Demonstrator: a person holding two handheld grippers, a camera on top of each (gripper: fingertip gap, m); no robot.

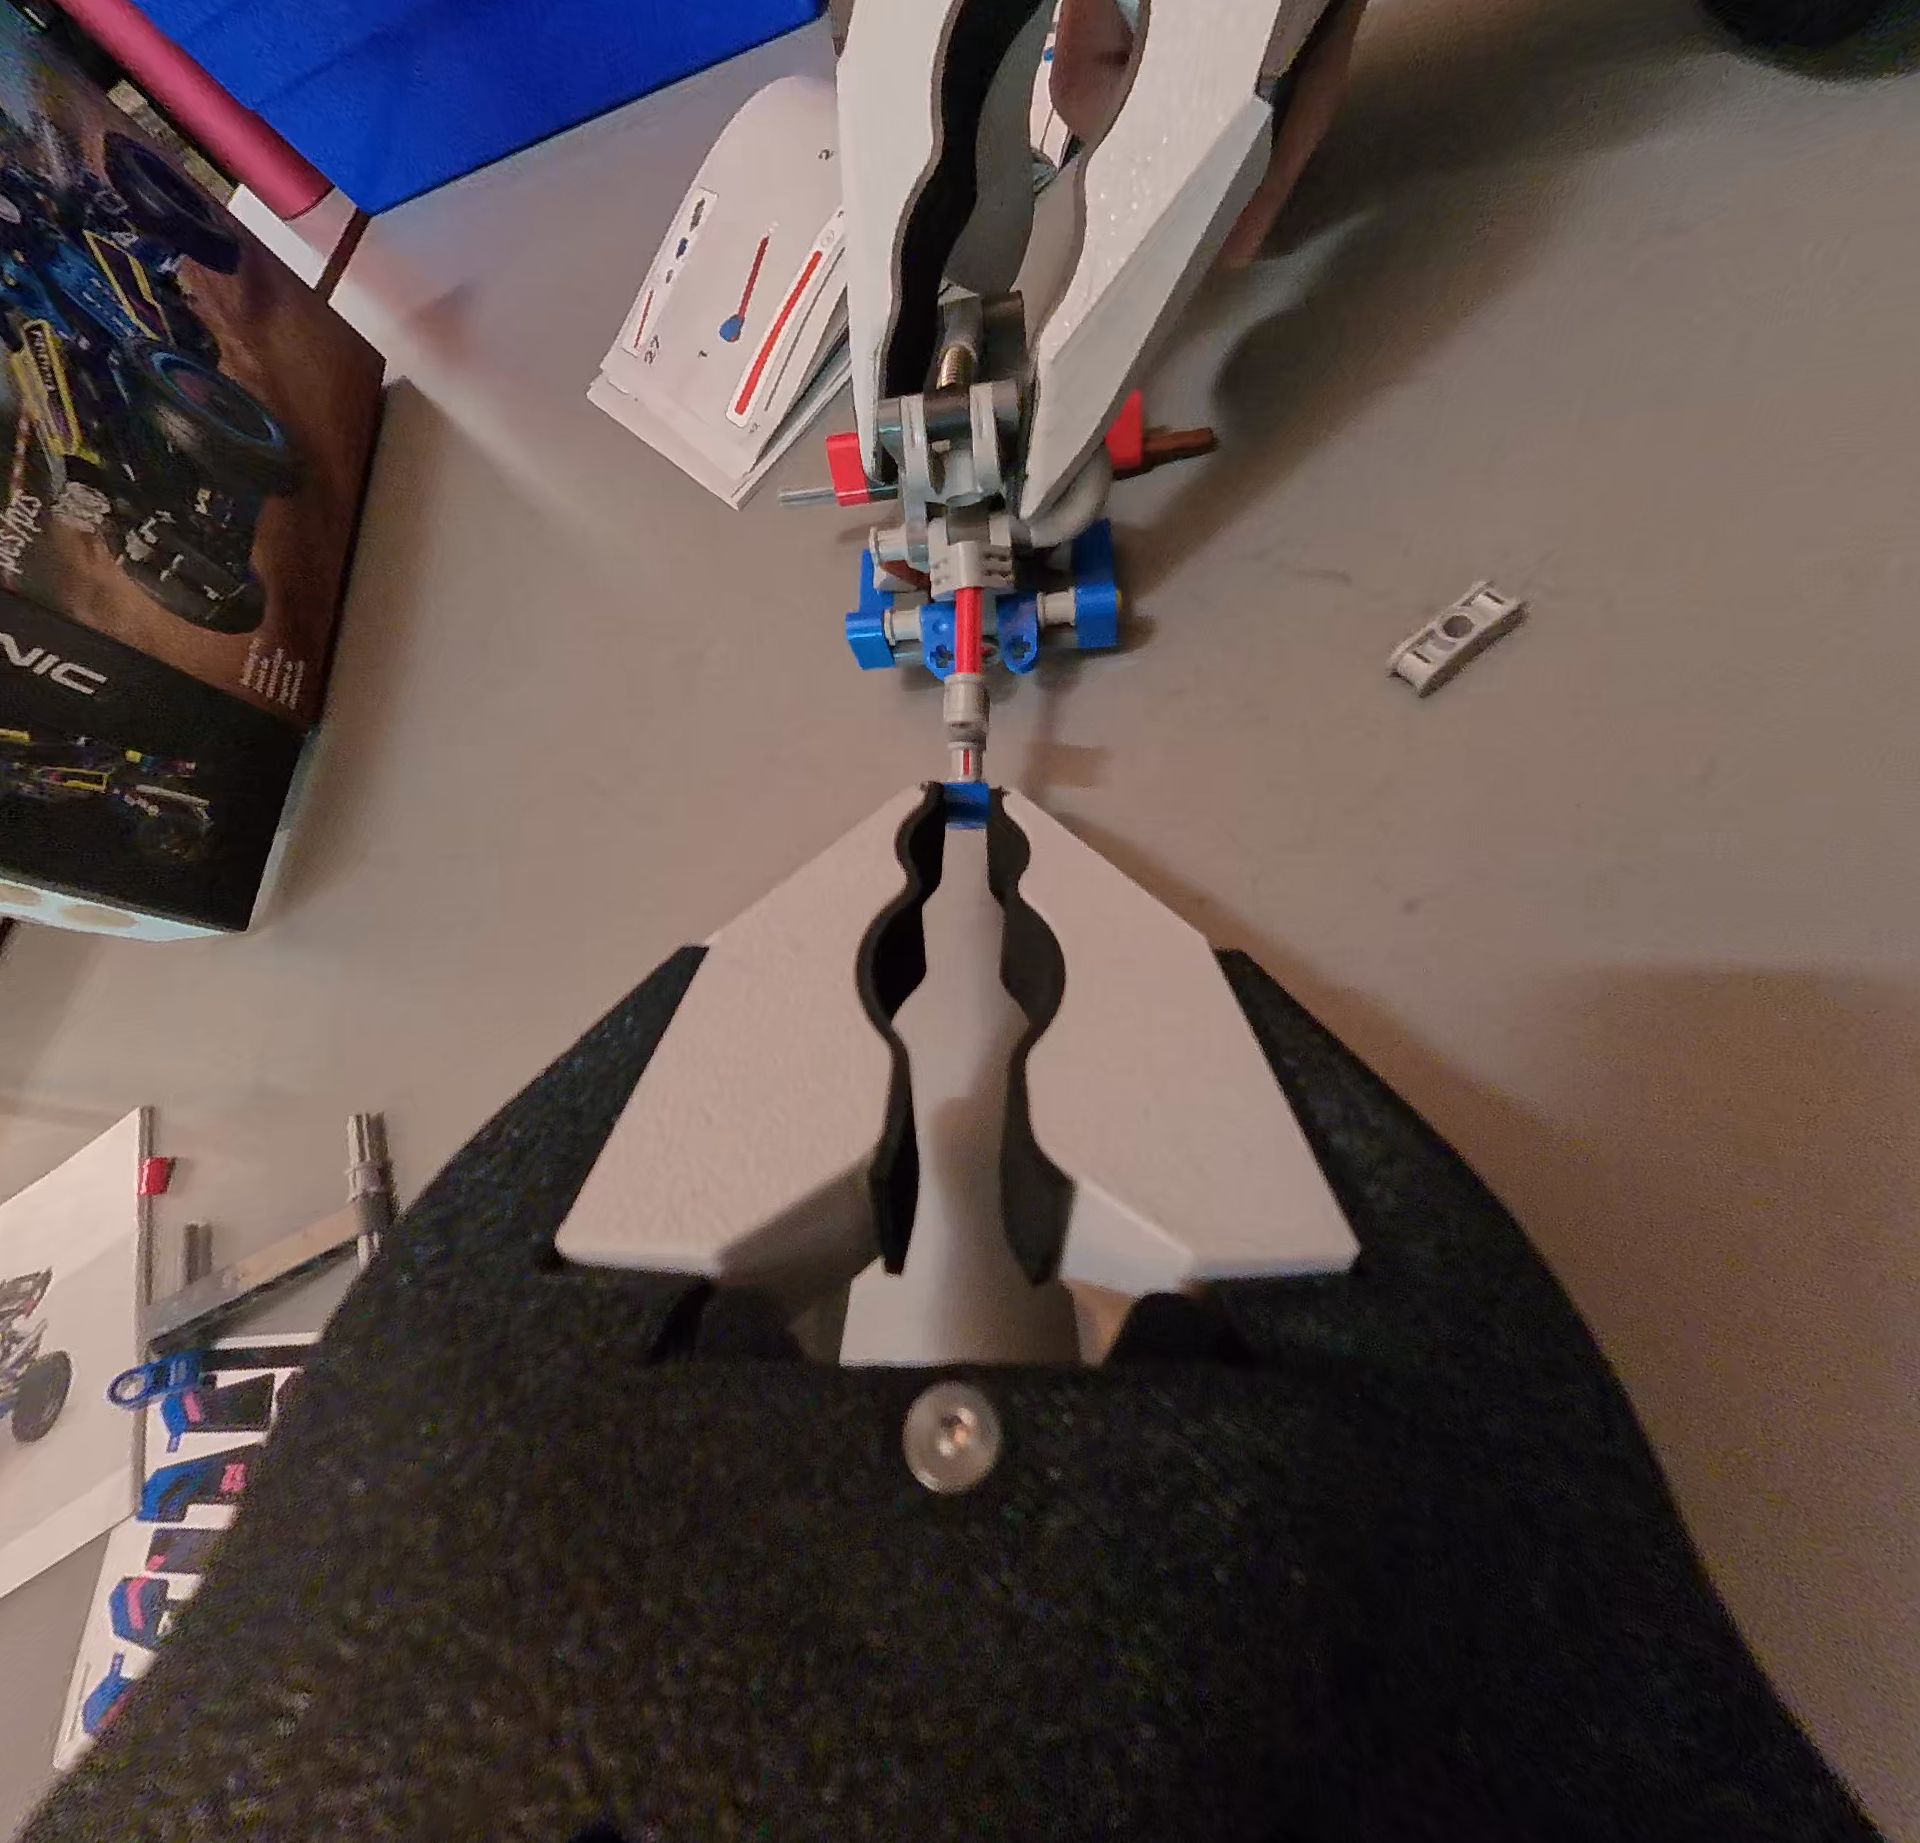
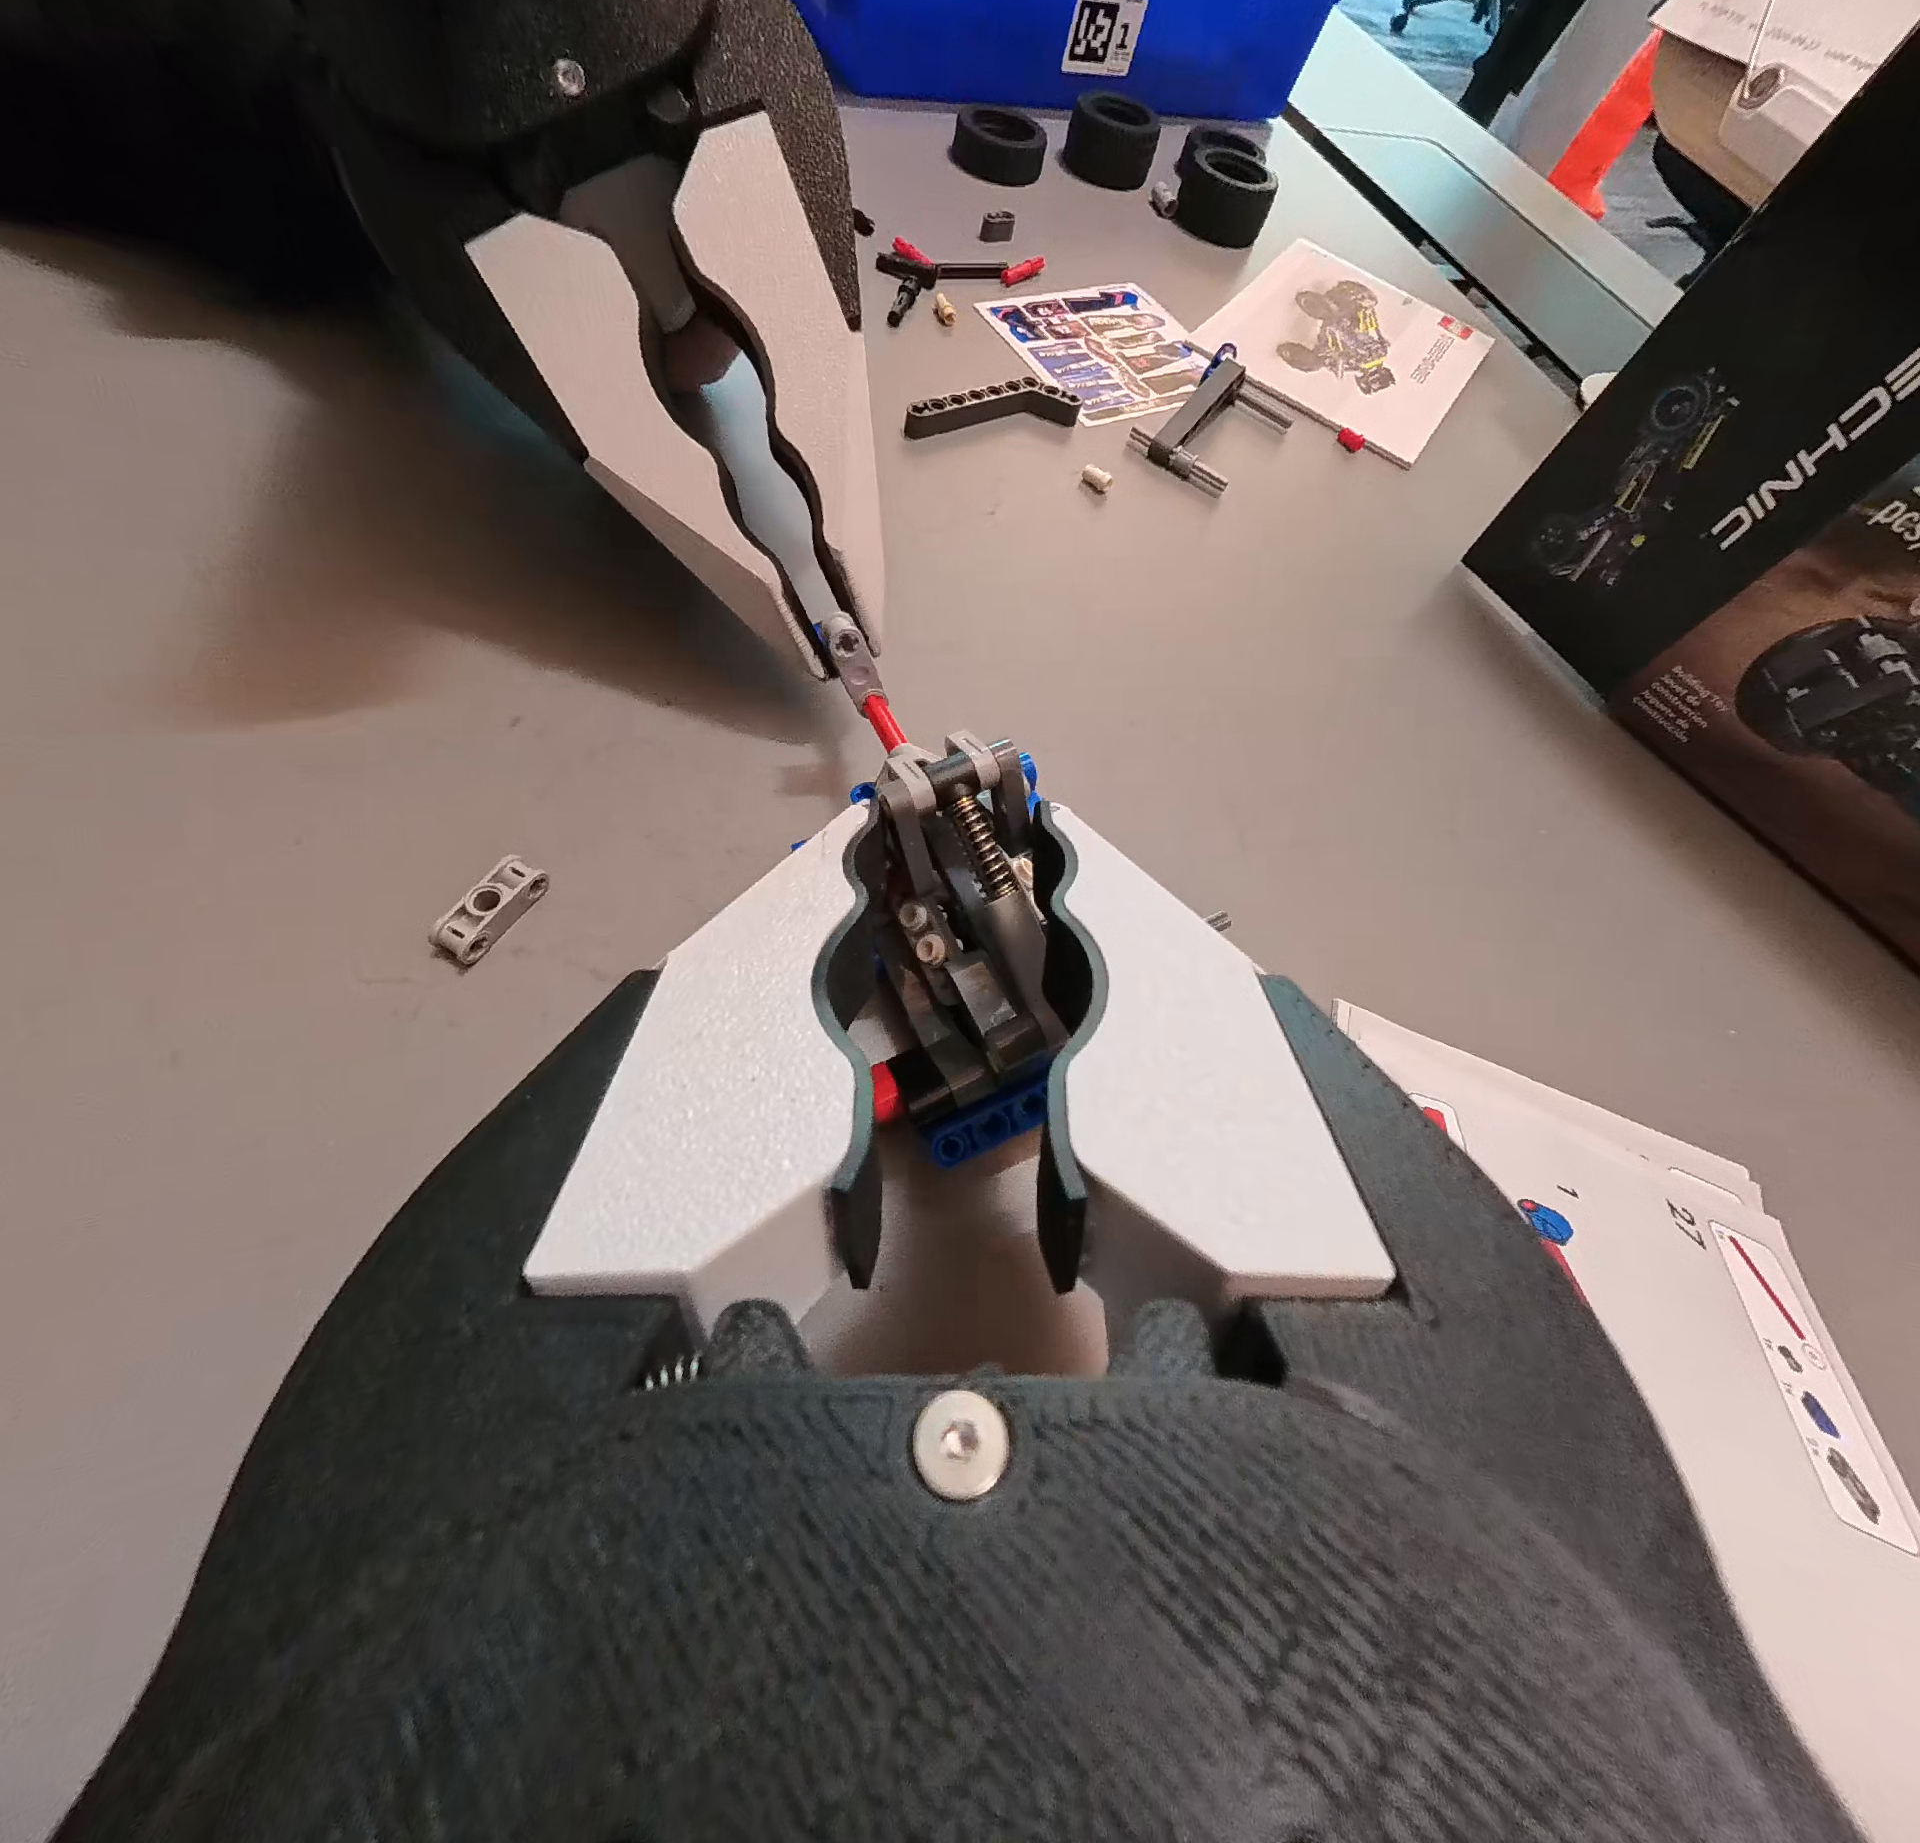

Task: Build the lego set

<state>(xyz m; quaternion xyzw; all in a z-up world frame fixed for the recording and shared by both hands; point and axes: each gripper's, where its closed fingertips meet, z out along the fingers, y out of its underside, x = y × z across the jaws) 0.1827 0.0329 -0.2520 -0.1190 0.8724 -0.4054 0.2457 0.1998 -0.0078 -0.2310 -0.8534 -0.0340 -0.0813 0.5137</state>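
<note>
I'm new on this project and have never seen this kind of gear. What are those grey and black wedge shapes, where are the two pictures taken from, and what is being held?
No robot here: a person holds a two-finger gripper in each hand, and each carries a camera looking along its own fingers. So each picture shows its own gripper at the bottom and the other one farther off.

The left gripper is pinched on a small blue piece at the end of a red rod. The right gripper is closed around the toy brick assembly, grey and blue with a coil spring, from which that rod sticks out.

On the grey table lie a loose light grey piece, four black tyres, a sticker sheet, instruction booklets, the kit's box and a blue bin.
</note>
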